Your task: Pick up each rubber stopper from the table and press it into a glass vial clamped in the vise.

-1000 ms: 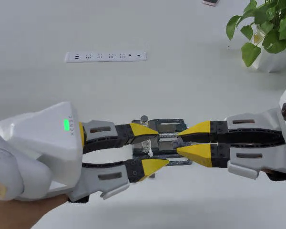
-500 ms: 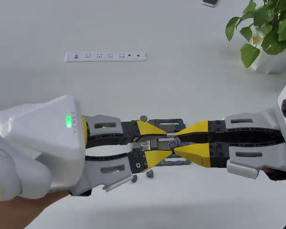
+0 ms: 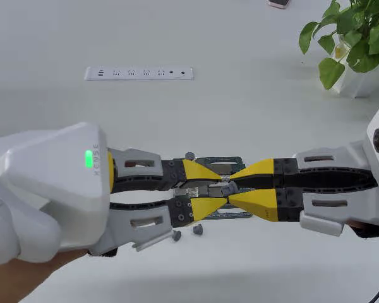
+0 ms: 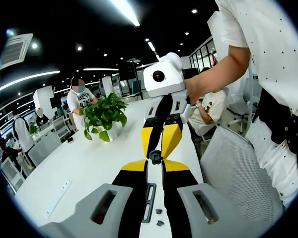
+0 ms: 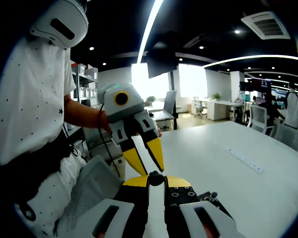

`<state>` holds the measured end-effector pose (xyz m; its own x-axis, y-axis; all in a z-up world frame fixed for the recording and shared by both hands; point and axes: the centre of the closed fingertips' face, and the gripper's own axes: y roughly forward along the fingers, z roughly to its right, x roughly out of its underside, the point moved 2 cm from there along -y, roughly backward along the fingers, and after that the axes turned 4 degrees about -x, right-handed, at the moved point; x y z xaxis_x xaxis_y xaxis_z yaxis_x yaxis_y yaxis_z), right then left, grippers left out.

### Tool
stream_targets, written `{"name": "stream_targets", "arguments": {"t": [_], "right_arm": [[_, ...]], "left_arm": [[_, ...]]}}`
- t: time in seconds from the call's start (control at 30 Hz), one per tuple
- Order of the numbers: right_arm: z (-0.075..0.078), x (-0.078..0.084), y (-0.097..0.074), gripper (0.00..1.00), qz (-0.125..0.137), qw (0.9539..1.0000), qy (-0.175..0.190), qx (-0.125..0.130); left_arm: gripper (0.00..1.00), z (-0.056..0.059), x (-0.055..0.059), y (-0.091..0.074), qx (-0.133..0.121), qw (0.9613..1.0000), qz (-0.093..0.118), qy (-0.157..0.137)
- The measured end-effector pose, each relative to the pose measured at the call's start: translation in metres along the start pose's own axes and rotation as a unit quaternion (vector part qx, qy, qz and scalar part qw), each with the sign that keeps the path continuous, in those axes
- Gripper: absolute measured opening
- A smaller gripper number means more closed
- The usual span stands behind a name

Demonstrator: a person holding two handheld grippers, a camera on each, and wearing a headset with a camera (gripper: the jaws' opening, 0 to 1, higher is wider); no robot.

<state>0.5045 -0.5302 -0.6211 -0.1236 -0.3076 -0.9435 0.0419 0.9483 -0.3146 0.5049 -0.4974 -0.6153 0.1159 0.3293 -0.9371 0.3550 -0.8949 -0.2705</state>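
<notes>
Item, left: I am reaching my left gripper [image 3: 210, 189] in level from the left of the vise [image 3: 220, 163], forearm low over the table, jaws lying one beyond and one before the vise and closing on the glass vial [image 3: 192, 190] clamped in it. Item, right: I am bringing my right gripper [image 3: 243, 187] in level from the right of the vise, tip to tip with the left, jaws clenching a grey rubber stopper [image 3: 230, 187] over the middle of the vise, at the vial's right end; whether it is seated in the glass I cannot tell. Change from a second ago: my left jaws were standing wide astride the vise and are now sitting narrowed on the vial; the right gripper is holding the same line, a touch nearer the vise. Loose stock: one stopper [image 3: 189, 156] is lying at the far left corner of the vise, and two stoppers [image 3: 198, 230] are lying just in front of it.
</notes>
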Motion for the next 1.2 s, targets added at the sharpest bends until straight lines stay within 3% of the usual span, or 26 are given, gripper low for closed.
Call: {"name": "stream_targets", "arguments": {"t": [0.57, 1.2], "right_arm": [[-0.002, -0.002, 0.0, 0.05, -0.002, 1.0, -0.005, -0.007], [-0.008, -0.015, 0.002, 0.07, 0.002, 0.9998, -0.016, -0.015]], "left_arm": [[0.03, 0.003, -0.004, -0.001, 0.013, 0.9999, -0.001, 0.005], [0.02, 0.001, -0.012, -0.01, 0.024, 0.9995, 0.007, -0.017]]}}
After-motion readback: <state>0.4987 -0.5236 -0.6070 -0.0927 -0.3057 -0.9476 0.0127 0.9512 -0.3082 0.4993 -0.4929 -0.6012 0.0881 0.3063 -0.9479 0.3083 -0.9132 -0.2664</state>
